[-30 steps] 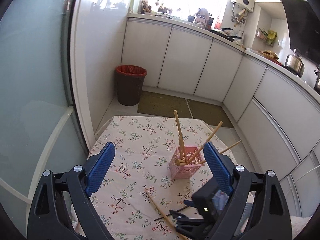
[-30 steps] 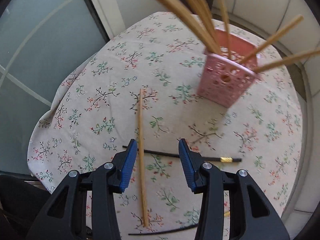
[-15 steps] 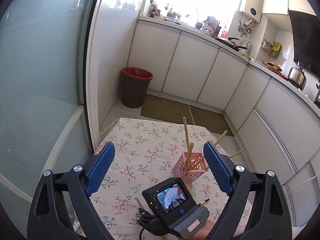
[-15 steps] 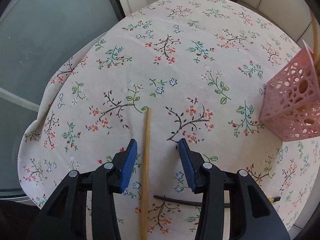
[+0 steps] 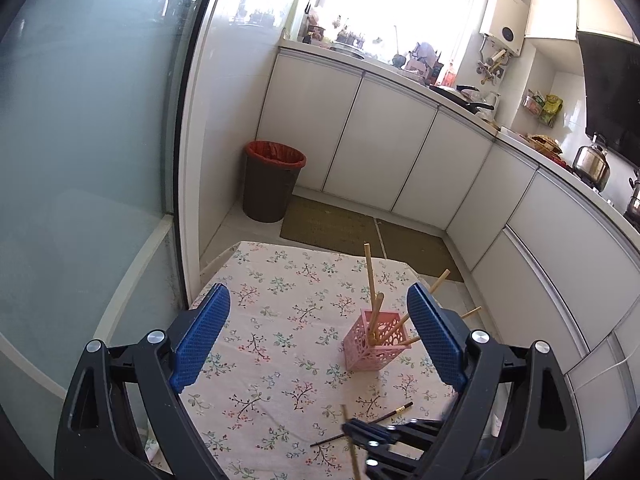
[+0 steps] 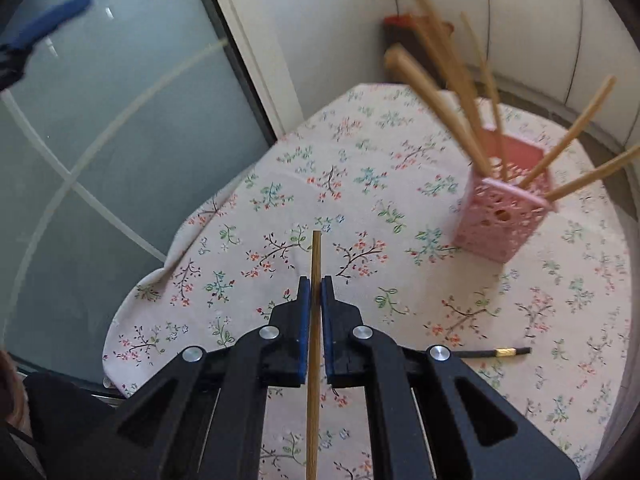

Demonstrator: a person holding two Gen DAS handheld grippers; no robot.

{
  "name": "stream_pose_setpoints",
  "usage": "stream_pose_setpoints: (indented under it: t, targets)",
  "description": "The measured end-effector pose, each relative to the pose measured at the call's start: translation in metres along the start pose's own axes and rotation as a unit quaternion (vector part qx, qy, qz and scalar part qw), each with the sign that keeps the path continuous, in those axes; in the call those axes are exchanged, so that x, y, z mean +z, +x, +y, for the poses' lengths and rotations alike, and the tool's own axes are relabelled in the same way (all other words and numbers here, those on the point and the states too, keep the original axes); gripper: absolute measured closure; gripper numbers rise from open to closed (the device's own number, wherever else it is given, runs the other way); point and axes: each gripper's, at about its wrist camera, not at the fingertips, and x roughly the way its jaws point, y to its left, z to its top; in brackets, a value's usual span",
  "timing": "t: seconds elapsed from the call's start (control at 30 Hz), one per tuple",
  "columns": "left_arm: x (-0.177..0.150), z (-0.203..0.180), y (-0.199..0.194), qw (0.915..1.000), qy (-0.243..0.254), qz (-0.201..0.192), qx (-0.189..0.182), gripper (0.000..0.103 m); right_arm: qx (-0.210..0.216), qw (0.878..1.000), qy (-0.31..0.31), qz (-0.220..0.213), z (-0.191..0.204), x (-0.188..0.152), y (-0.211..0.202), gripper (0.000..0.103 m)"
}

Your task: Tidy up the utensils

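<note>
My right gripper (image 6: 315, 284) is shut on a wooden chopstick (image 6: 316, 256) and holds it above the floral tablecloth (image 6: 360, 184); it also shows in the left wrist view (image 5: 352, 432), where the chopstick (image 5: 347, 420) is pinched near its end. A pink perforated holder (image 6: 500, 220) with several wooden chopsticks stands at the right; in the left wrist view the holder (image 5: 374, 344) sits between my fingers. My left gripper (image 5: 316, 324) is open and empty, high above the table. A black chopstick with a gold band (image 6: 496, 353) lies on the cloth, also seen in the left wrist view (image 5: 384, 416).
A brown bin with a red liner (image 5: 272, 180) stands on the floor beyond the table. White kitchen cabinets (image 5: 380, 144) line the back and right. A glass door (image 5: 80, 160) is on the left. A mat (image 5: 332, 228) lies on the floor.
My right gripper has closed on the wooden chopstick and lifted it off the cloth. The left gripper stayed open and rose a little.
</note>
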Motion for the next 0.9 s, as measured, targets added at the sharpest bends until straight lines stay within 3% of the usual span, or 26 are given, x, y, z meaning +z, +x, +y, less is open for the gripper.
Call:
stream_pose_setpoints:
  t: [0.23,0.47,0.67,0.9]
  targets:
    - [-0.003,-0.014,0.001,0.9999,0.011,0.002,-0.012,0.017,-0.027,0.994,0.019,-0.106,-0.015,-0.002,-0.116,0.097]
    - [-0.004,-0.017,0.004,0.9997,0.009,0.007,-0.023,0.017,-0.079,0.974,0.01,-0.213,-0.011,0.044,-0.192,0.097]
    - [-0.004,-0.017,0.006,0.9996,0.011,0.01,-0.024,0.017,-0.131,0.959,0.018,-0.251,-0.024,0.098,-0.204,0.097]
    - [-0.004,-0.015,0.009,0.9996,0.004,0.011,-0.025,0.017,-0.155,0.951,0.049,-0.262,-0.047,0.129,-0.184,0.097]
